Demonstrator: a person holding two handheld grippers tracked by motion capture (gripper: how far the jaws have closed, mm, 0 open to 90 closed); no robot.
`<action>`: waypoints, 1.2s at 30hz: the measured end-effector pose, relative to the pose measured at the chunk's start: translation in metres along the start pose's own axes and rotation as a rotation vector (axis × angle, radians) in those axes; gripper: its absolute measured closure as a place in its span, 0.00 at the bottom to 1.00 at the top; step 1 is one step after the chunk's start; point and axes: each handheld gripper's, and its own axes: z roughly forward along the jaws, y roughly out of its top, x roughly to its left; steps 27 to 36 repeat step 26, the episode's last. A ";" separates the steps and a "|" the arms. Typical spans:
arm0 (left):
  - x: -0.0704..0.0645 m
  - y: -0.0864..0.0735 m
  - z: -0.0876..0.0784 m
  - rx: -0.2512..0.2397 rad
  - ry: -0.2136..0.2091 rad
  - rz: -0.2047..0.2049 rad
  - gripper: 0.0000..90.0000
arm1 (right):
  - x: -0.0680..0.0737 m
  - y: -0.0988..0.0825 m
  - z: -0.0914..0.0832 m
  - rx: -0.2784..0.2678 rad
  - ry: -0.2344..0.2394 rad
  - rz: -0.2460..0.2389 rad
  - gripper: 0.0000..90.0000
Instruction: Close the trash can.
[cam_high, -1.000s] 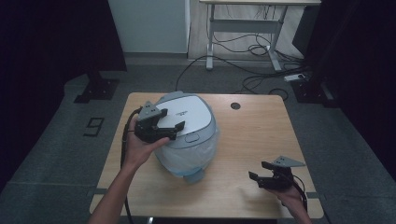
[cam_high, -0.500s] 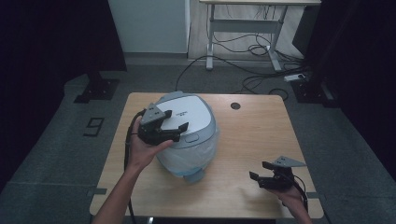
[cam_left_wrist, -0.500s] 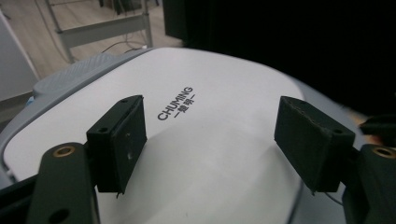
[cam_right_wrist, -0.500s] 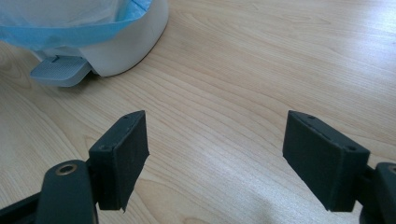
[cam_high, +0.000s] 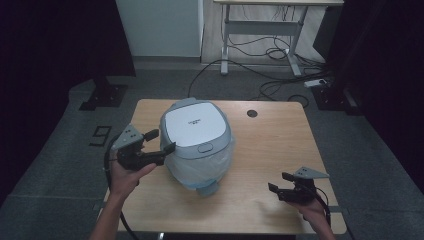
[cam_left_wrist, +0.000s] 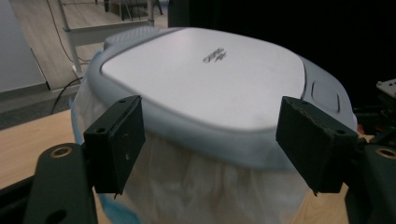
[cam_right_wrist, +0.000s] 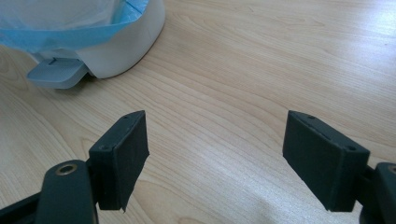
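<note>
1. A pedal bin (cam_high: 197, 142) with a grey-and-white lid (cam_high: 194, 126) is standing near the middle of the wooden table (cam_high: 280, 145), a little toward its left side; the lid is lying closed.
2. A translucent white liner bag (cam_left_wrist: 196, 186) is sitting inside the bin, folded over the rim and bunching out below the lid, with a blue hem (cam_right_wrist: 93, 32) hanging over the white body; what lies inside the bag cannot be told.
3. The grey foot pedal (cam_right_wrist: 56, 74) is jutting out at the base, resting on the table on the person's side.
4. The left gripper (cam_high: 160, 141) is hovering just beside the bin's left flank, jaws standing wide apart and gripping nothing; in the left gripper view they are framing the lid's edge without touching it.
5. The right gripper (cam_high: 280, 182) is sitting low over the table's near right corner, well apart from the bin, jaws parted with bare wood between them.
</note>
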 end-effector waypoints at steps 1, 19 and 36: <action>0.001 -0.004 -0.003 0.002 0.004 -0.003 0.26 | 0.000 0.000 0.000 0.001 0.000 0.000 0.24; 0.021 -0.072 -0.008 0.108 0.032 -0.052 0.26 | -0.003 0.000 -0.001 -0.008 -0.020 0.003 0.24; 0.023 -0.078 -0.006 0.123 0.042 -0.062 0.25 | -0.006 0.001 -0.004 -0.031 -0.030 0.007 0.24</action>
